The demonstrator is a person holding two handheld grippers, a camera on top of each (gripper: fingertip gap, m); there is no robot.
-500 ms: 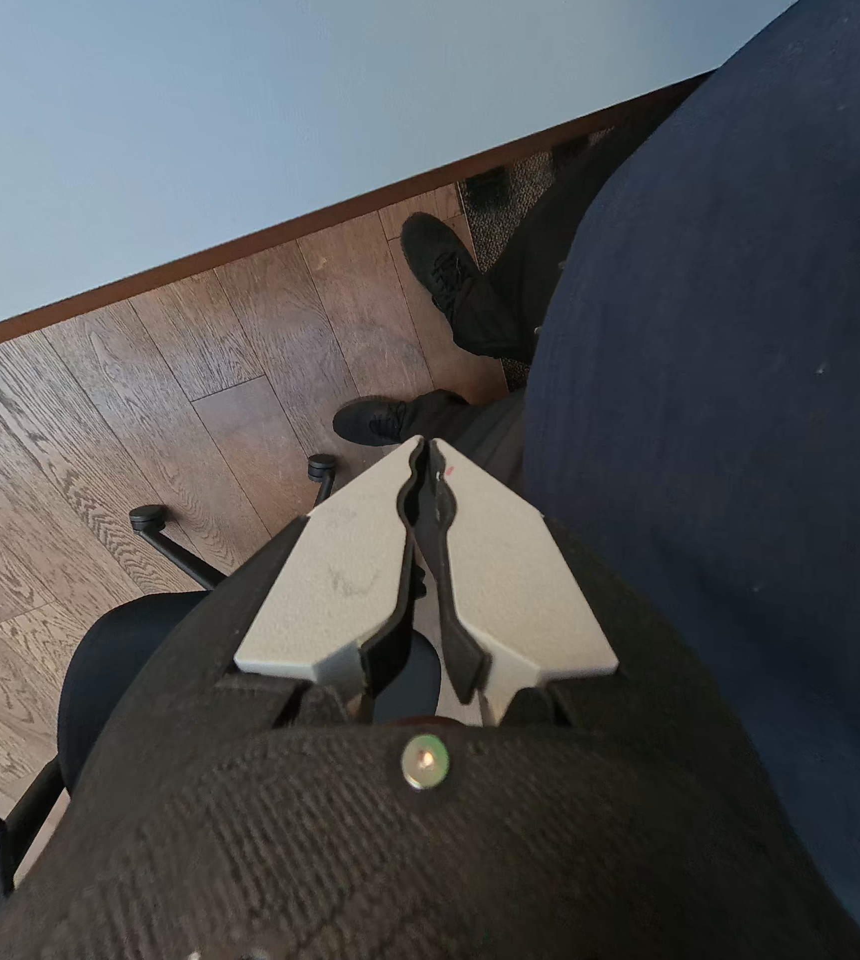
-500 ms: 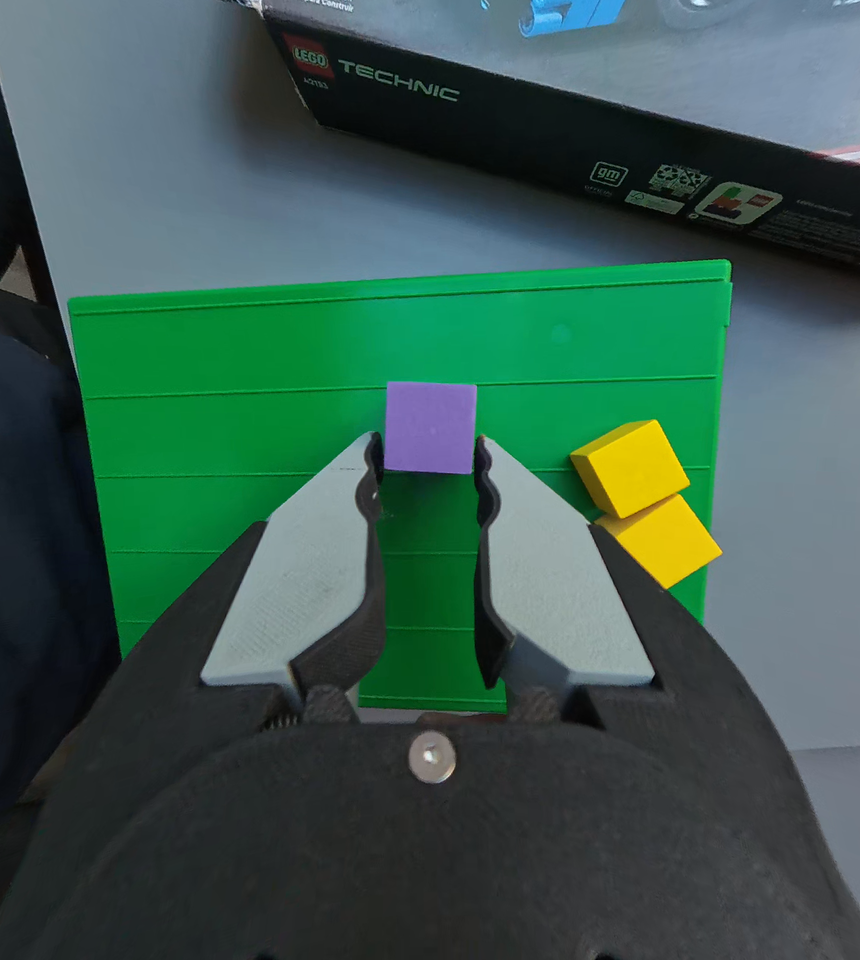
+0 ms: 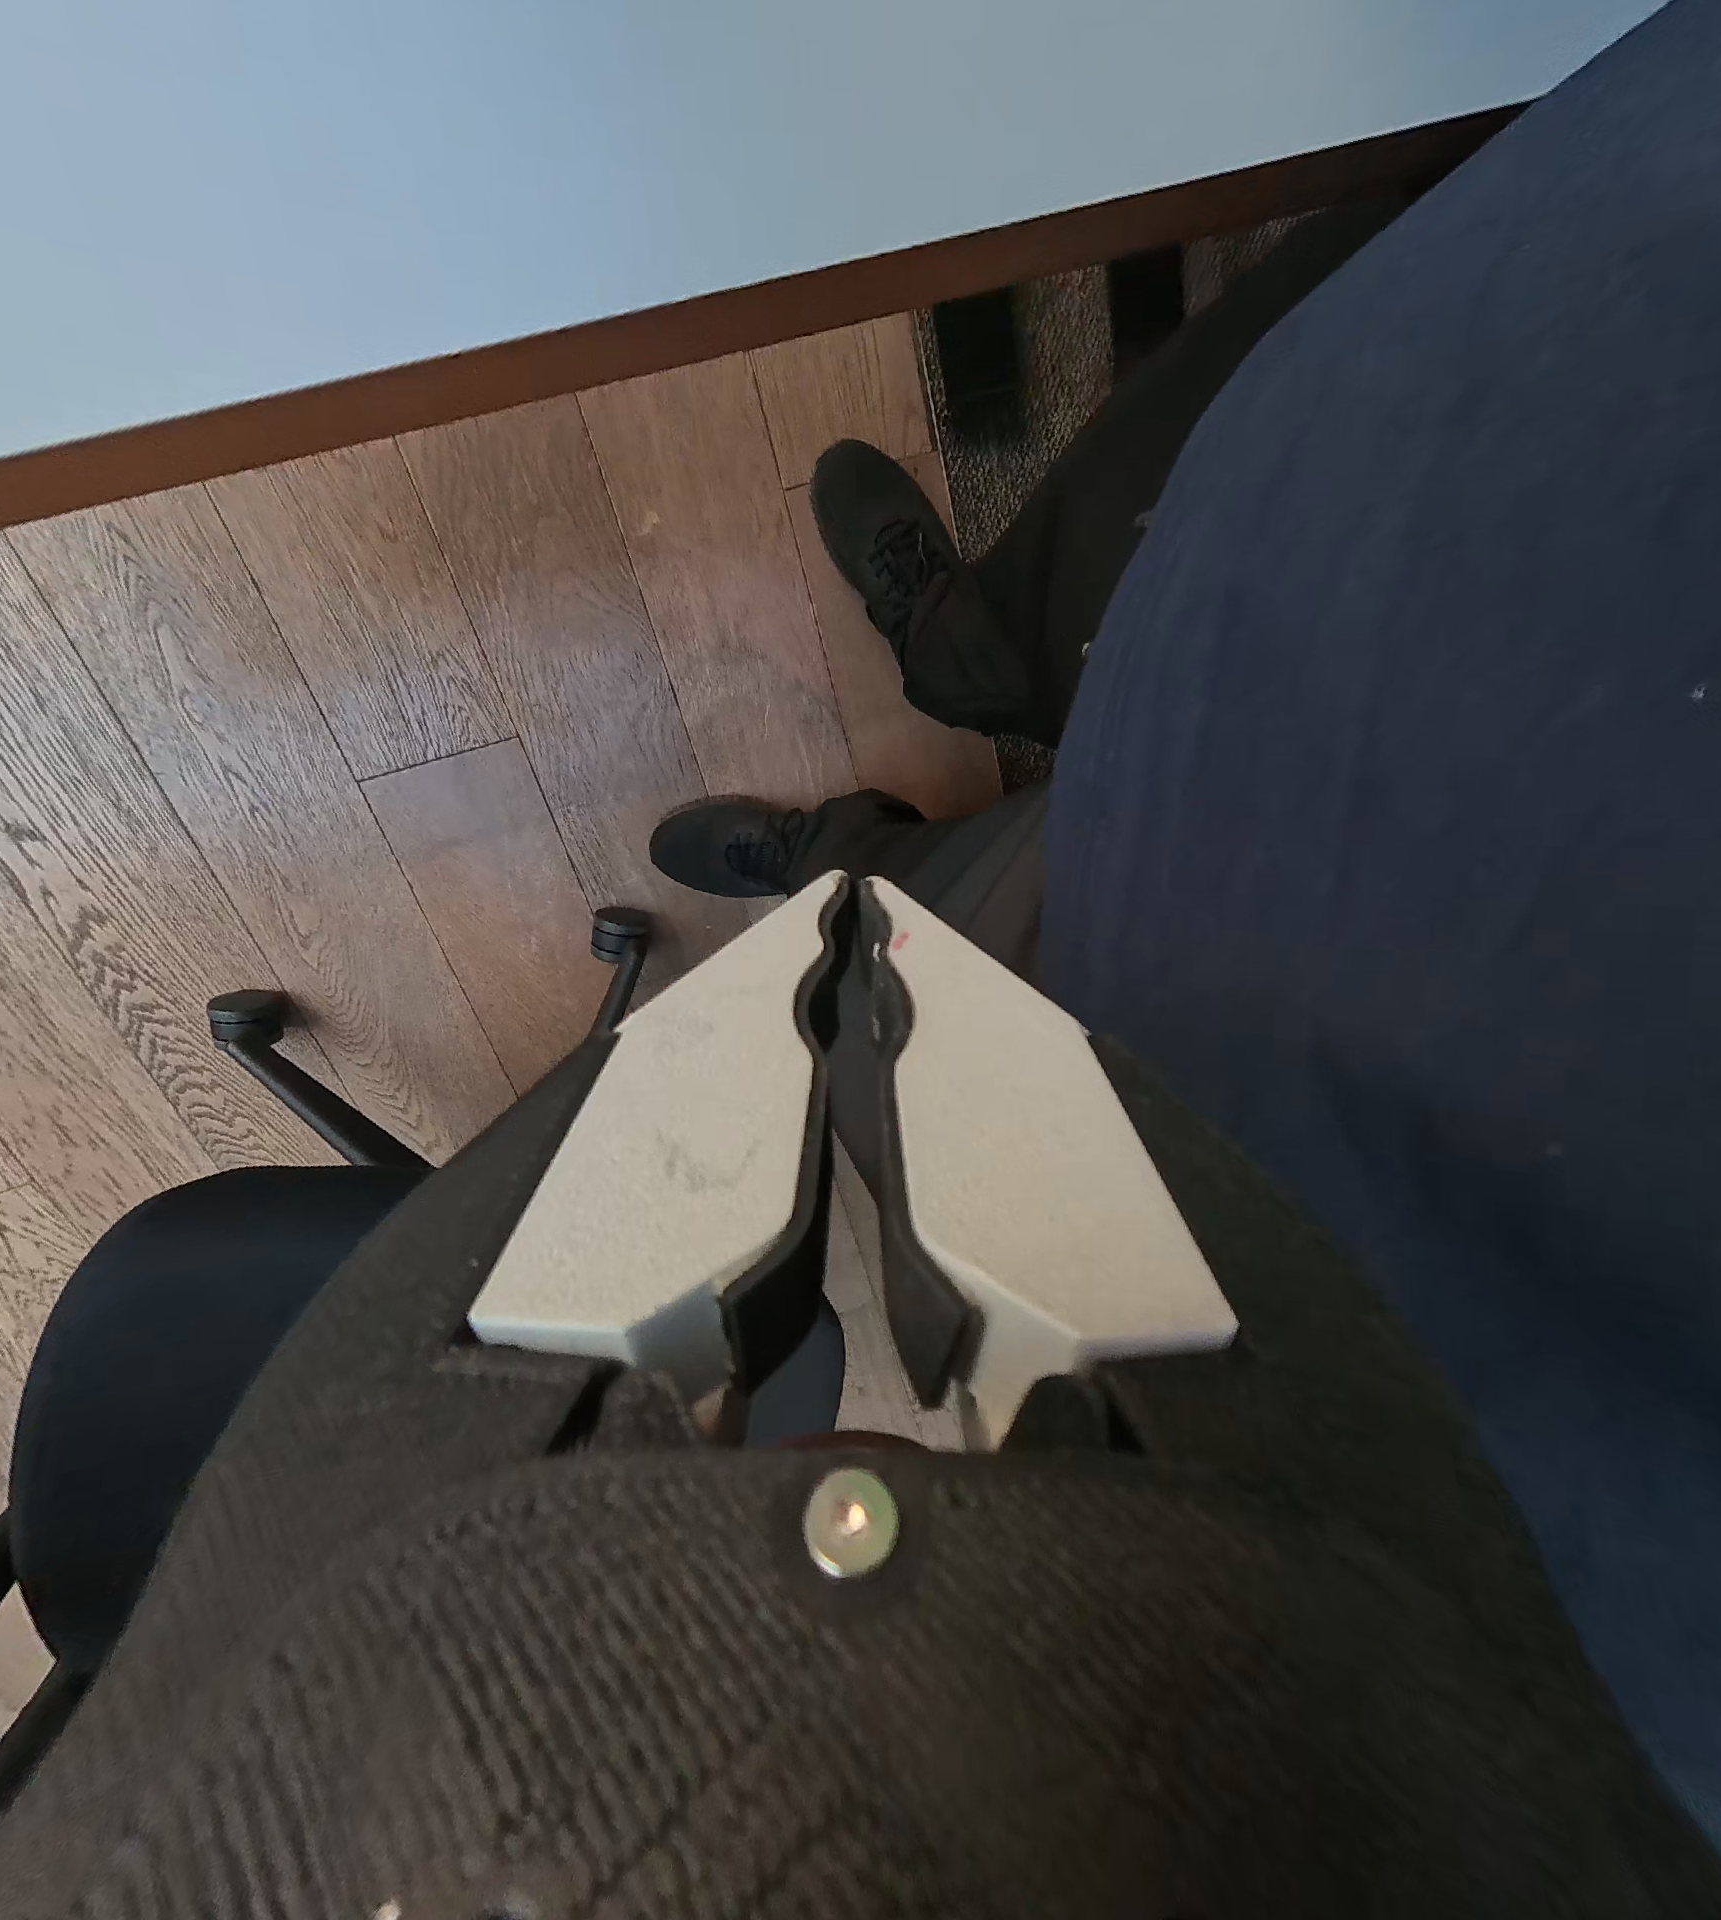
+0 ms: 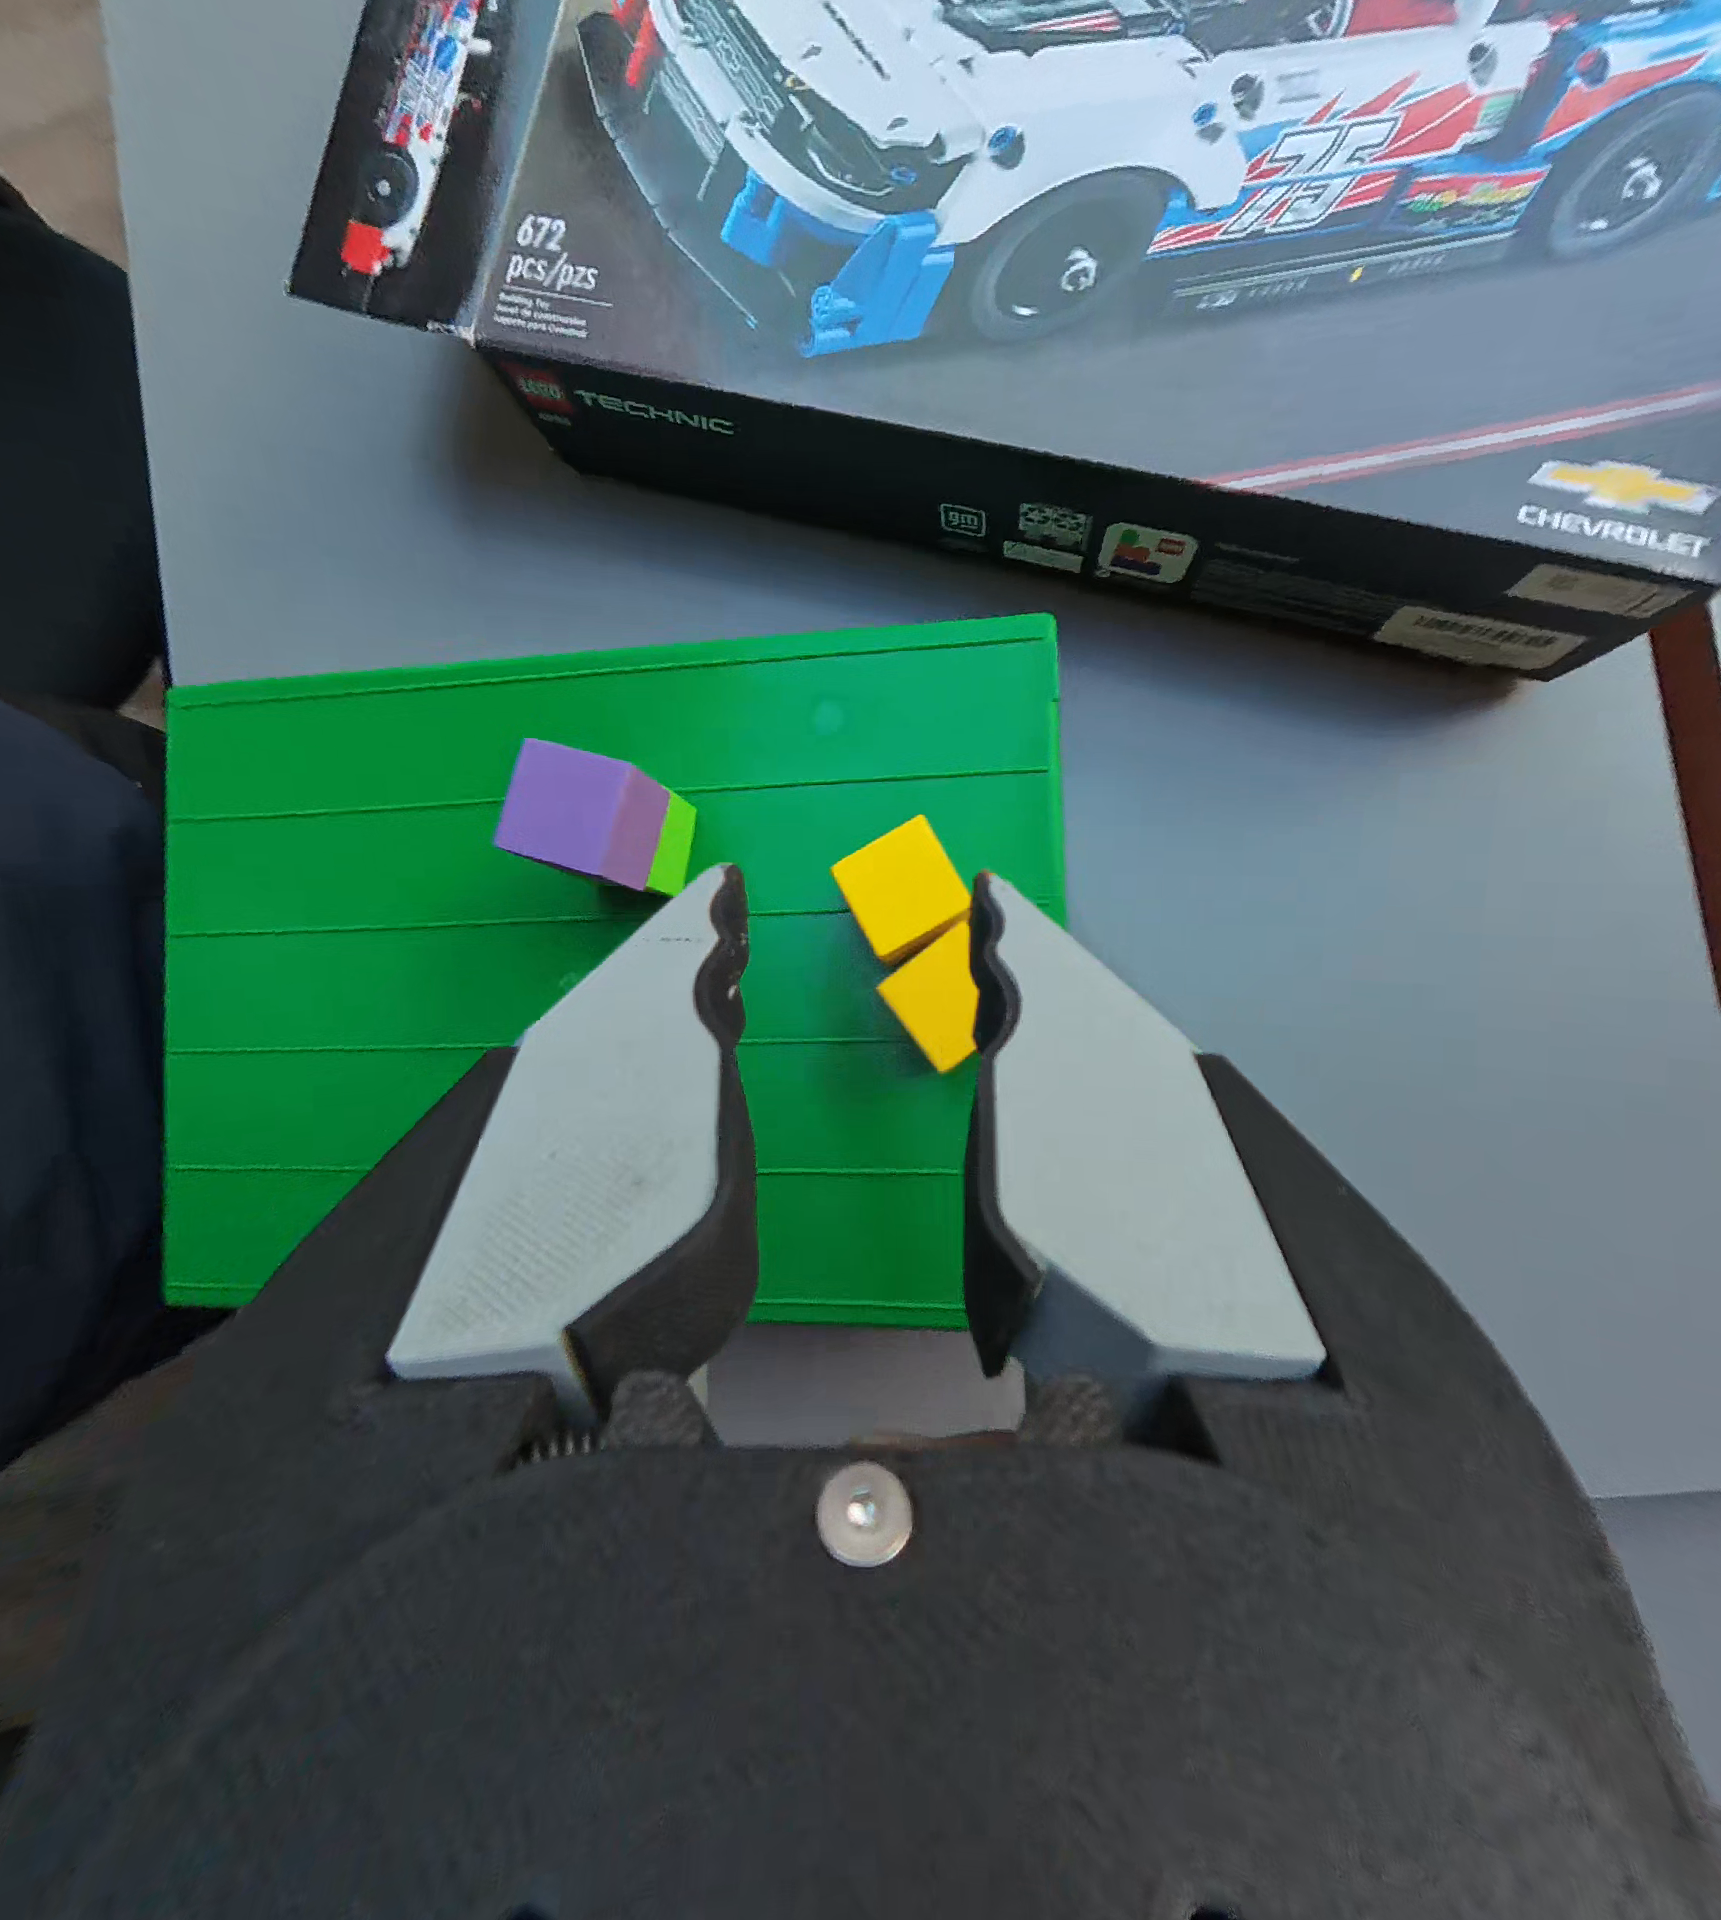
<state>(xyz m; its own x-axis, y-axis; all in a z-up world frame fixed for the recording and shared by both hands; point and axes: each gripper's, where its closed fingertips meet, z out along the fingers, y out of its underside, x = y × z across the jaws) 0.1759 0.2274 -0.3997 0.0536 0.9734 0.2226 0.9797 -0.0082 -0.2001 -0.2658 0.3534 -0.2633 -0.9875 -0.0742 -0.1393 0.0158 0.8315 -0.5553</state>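
Observation:
My right gripper [image 4: 854, 914] is open and holds nothing, raised above the green ridged board [image 4: 420, 1039]. A purple cube [image 4: 575, 810] sits on a light green cube [image 4: 671, 844] on the board, just left of my left fingertip and apart from it. Two yellow cubes [image 4: 900, 883] [image 4: 931, 997] lie side by side below my fingertips, near the right pad. My left gripper [image 3: 848, 888] is shut with nothing between its pads. It is off the table, over the wooden floor [image 3: 316, 727] beside a person's dark blue clothing [image 3: 1458, 831].
A large toy car box [image 4: 1095, 312] lies on the grey table [image 4: 1407, 987] behind the board. A dark red rod [image 4: 1713, 821] lies at the table's right. In the left wrist view, a black chair [image 3: 160, 1351], two black shoes [image 3: 731, 847] and the table edge [image 3: 627, 343] show. The grippers' ends are close to 50 cm from one another. From the right gripper's tips to the purple cube [image 4: 575, 810] is close to 5 cm.
My right gripper opened wider, let go of the purple cube, lifted and shifted right towards the yellow cubes. The purple cube now stands on the light green cube. The left gripper barely moved.

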